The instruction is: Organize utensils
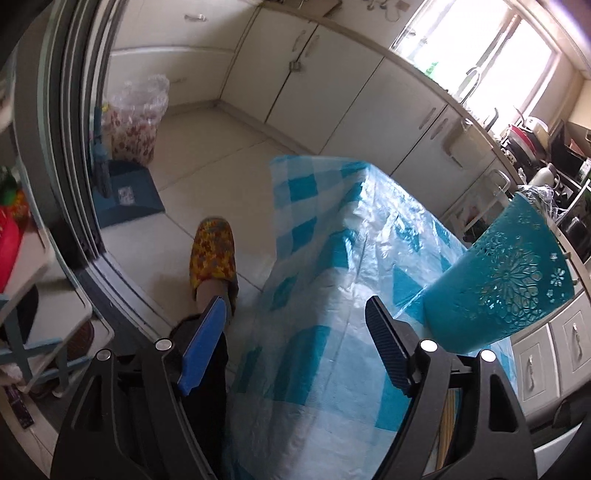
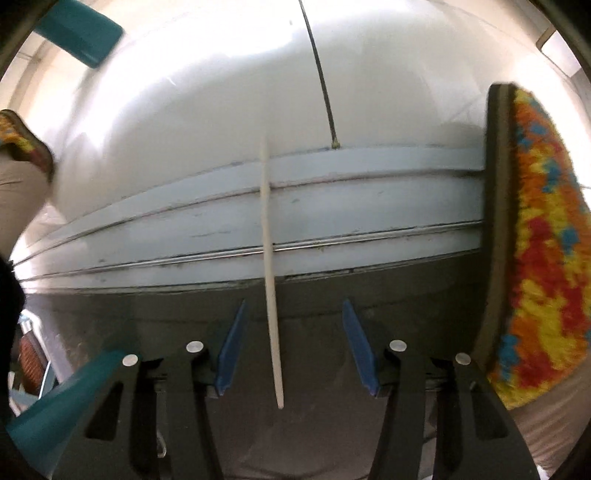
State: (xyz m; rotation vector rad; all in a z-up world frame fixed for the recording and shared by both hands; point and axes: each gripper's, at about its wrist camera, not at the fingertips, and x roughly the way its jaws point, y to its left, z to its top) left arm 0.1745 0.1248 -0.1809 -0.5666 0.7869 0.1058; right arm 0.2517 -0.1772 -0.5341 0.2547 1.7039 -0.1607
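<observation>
In the right wrist view a pale chopstick (image 2: 269, 258) lies on the floor across the grey sliding-door track (image 2: 369, 192). My right gripper (image 2: 293, 303) points down over its near end. The chopstick runs between the two blue pads (image 2: 229, 350) with a gap on each side, so nothing is gripped. In the left wrist view my left gripper (image 1: 295, 300) stands open and empty above the edge of a table with a blue-and-white checked cloth (image 1: 332, 280). A teal perforated holder (image 1: 506, 273) stands on that cloth, just right of the right-hand finger. Tan sticks (image 1: 448, 417) show behind that finger.
A person's feet in yellow-orange slippers (image 2: 535, 240) (image 1: 214, 254) stand close by, one right beside the chopstick. A blue dustpan (image 1: 125, 195) and a bag (image 1: 136, 118) sit on the floor. White cabinets (image 1: 332, 85) line the far wall. Teal shapes (image 2: 79, 29) edge the right wrist view.
</observation>
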